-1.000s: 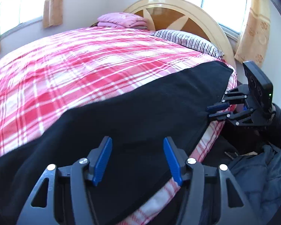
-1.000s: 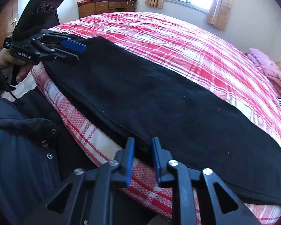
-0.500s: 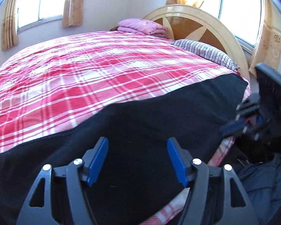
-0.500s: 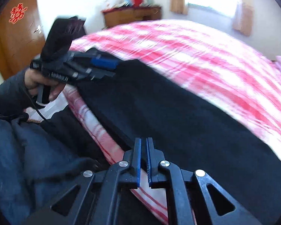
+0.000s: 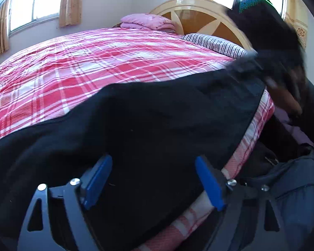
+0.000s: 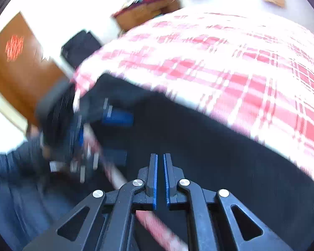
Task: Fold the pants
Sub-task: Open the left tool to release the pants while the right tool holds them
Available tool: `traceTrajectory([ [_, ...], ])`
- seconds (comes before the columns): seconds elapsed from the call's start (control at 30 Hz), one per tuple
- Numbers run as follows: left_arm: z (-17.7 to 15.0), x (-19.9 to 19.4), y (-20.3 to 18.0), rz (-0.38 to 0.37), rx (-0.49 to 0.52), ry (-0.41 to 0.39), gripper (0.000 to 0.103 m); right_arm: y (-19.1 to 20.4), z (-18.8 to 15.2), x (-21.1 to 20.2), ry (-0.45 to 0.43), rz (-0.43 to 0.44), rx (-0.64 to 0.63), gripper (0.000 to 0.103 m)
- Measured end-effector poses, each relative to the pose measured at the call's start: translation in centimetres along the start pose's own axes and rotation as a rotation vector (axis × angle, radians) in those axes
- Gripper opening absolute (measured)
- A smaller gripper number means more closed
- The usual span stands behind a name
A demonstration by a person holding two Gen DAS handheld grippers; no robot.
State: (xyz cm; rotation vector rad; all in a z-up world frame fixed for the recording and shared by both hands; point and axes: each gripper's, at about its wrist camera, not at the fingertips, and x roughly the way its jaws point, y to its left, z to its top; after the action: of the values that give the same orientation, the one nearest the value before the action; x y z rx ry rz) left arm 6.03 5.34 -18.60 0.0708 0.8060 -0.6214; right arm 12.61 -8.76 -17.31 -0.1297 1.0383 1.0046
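Black pants (image 5: 157,121) lie flat and spread lengthwise along the near edge of the bed, on the red-and-white plaid bedspread (image 5: 94,62); the fabric is matte, plain black, with no seams or pockets I can make out, and its far edge runs in a soft wavy line across the plaid. One end of the pants reaches toward the headboard (image 5: 201,14) side, just short of the striped pillow (image 5: 213,41); the near long edge sits close to the mattress border, where a strip of plaid shows below it. My left gripper (image 5: 152,179) hangs over the pants with its jaws opening, blue pads (image 5: 97,184) wide apart and pressing on nothing, black cloth lying under the gap. My right gripper (image 6: 160,179) has its pads closed almost together with nothing between them; in the left view it appears only as a dark blur (image 5: 268,48) above the headboard end of the pants. A folded pink blanket (image 5: 146,21) rests at the head of the bed. Writing: a red mark on the wooden door (image 6: 14,46) is too smeared to read; the right view is motion-blurred throughout, and I can read no brand or label
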Motion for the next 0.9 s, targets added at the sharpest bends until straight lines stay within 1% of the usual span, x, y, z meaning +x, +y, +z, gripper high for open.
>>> traceTrajectory([
  [0.1,-0.4,-0.2,-0.1,0.000,0.013,-0.001,0.086,-1.4,3.4,2.5,-0.001,0.021,0.068,0.006],
  [0.17,-0.5,-0.3,0.0,-0.011,0.006,-0.005,0.086,-1.9,4.8,4.5,0.026,0.026,0.090,0.006],
  [0.2,-0.5,-0.3,0.0,-0.013,0.006,-0.007,0.086,-2.2,5.3,5.7,0.053,0.046,0.100,0.006],
  [0.27,-0.7,-0.4,0.0,-0.020,0.012,-0.007,0.086,-1.7,5.1,7.8,0.133,0.129,0.086,0.006],
  [0.3,-0.7,-0.4,0.0,-0.024,0.015,-0.008,0.086,-0.7,4.6,8.6,0.180,0.178,0.050,0.006],
  [0.4,-0.9,-0.5,0.2,-0.037,0.016,-0.017,0.086,1.1,3.9,9.7,0.249,0.221,-0.036,0.006],
  [0.43,-1.0,-0.5,0.2,-0.041,0.011,-0.019,0.086,1.4,3.7,9.7,0.255,0.214,-0.047,0.006],
  [0.5,-0.8,-0.5,0.2,-0.044,0.009,-0.021,0.088,1.3,3.9,10.0,0.252,0.208,-0.030,0.006],
  [0.57,-0.7,-0.4,0.1,-0.040,0.014,-0.018,0.088,0.9,4.4,10.0,0.224,0.215,0.010,0.006],
  [0.63,-0.8,-0.5,0.0,-0.036,0.019,-0.015,0.088,-0.2,5.1,9.4,0.170,0.275,0.083,0.006],
  [0.7,-0.7,-0.5,0.0,-0.039,0.016,-0.014,0.088,-1.2,5.8,8.5,0.116,0.296,0.128,0.006],
  [0.77,-0.7,-0.6,0.2,-0.044,0.009,-0.017,0.088,-2.5,6.2,8.0,0.091,0.274,0.180,0.006],
  [0.83,-0.5,-0.7,0.3,-0.050,-0.005,-0.021,0.088,-4.1,6.4,8.4,0.102,0.242,0.255,0.006],
  [0.9,-0.3,-1.0,0.8,-0.059,-0.034,-0.033,0.088,-5.2,6.5,8.8,0.110,0.242,0.316,0.006],
])
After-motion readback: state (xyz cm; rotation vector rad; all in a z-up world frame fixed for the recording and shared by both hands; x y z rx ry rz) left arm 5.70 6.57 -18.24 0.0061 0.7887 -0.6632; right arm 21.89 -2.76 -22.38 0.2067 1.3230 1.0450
